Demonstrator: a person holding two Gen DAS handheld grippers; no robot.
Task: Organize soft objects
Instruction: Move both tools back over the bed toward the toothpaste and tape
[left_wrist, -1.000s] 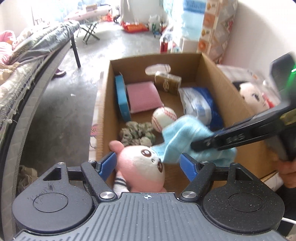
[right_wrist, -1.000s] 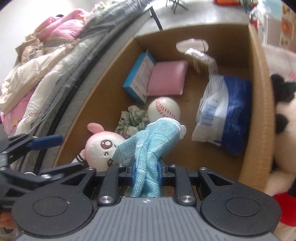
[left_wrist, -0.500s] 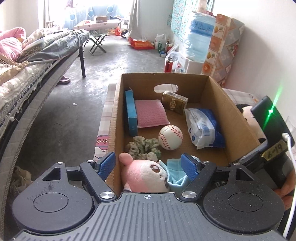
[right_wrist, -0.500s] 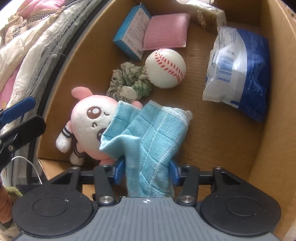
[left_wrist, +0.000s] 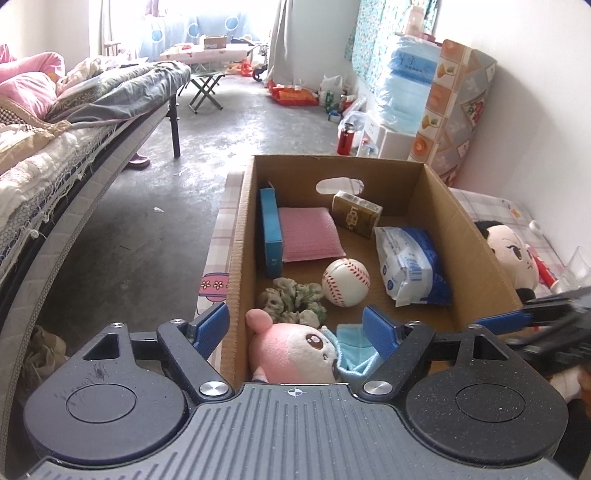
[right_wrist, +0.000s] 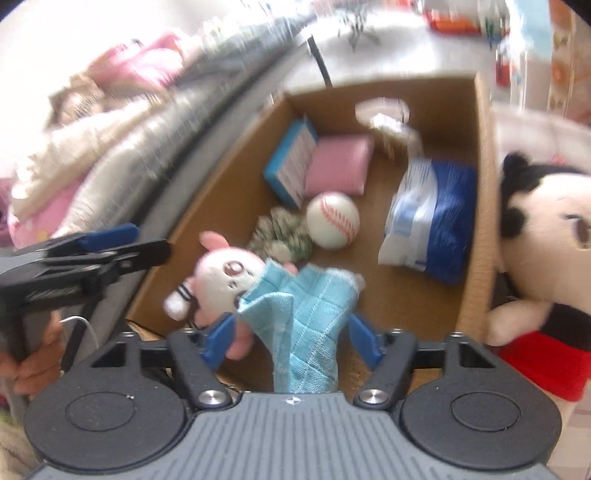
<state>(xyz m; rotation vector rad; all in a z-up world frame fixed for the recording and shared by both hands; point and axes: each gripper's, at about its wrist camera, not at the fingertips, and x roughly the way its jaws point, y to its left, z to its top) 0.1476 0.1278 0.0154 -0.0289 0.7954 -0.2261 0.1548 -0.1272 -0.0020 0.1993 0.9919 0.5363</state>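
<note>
An open cardboard box (left_wrist: 236, 258) holds a pink plush (left_wrist: 295, 350) at its near corner, with a light blue cloth (left_wrist: 354, 350) draped against it. In the right wrist view the cloth (right_wrist: 306, 314) lies loose between the fingers of my right gripper (right_wrist: 291, 332). Its jaws are opening and the pads stand off the cloth. My left gripper (left_wrist: 295, 323) hovers over the box's near left corner. Its jaws are opening too, and the plush (right_wrist: 221, 277) sits below them untouched.
Further in lie a baseball (left_wrist: 345, 282), a green scrunchie (left_wrist: 291, 301), a pink pad (left_wrist: 310, 240), a blue carton (left_wrist: 271, 236), a tissue pack (left_wrist: 410, 266) and a brown pack (left_wrist: 356, 216). A black-haired doll (right_wrist: 546, 236) leans outside the right wall. A bed (left_wrist: 74, 147) runs along the left.
My right gripper has spread its jaws, let go of the blue cloth and drawn back and up. The cloth now rests in the box on the pink plush. The left jaws widened a little.
</note>
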